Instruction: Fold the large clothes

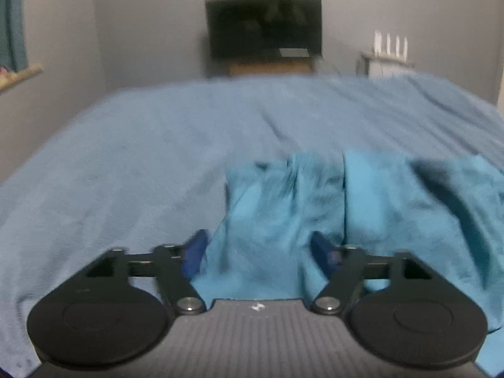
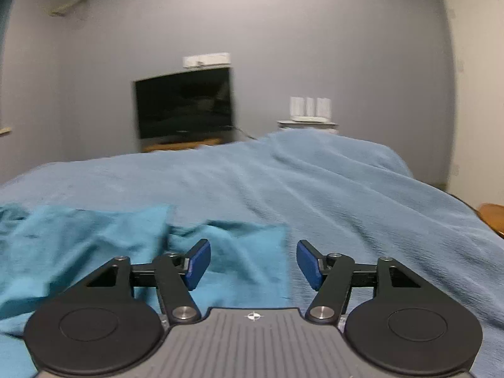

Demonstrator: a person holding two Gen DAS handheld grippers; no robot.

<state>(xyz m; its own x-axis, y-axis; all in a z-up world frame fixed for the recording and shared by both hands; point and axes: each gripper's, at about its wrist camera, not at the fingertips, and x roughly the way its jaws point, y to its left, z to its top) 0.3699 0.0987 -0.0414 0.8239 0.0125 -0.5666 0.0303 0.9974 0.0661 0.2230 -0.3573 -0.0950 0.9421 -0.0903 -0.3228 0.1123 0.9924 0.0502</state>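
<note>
Both grippers, left and right, are hanging released over the teal garment, which is stretching crosswise ahead, nearer the left.

Turquoise garment, large and soft, spread rumpled on the bed, creased into long folds, its straight far edges lying flat against the paler blue bedcover, near the bed's close side
</note>
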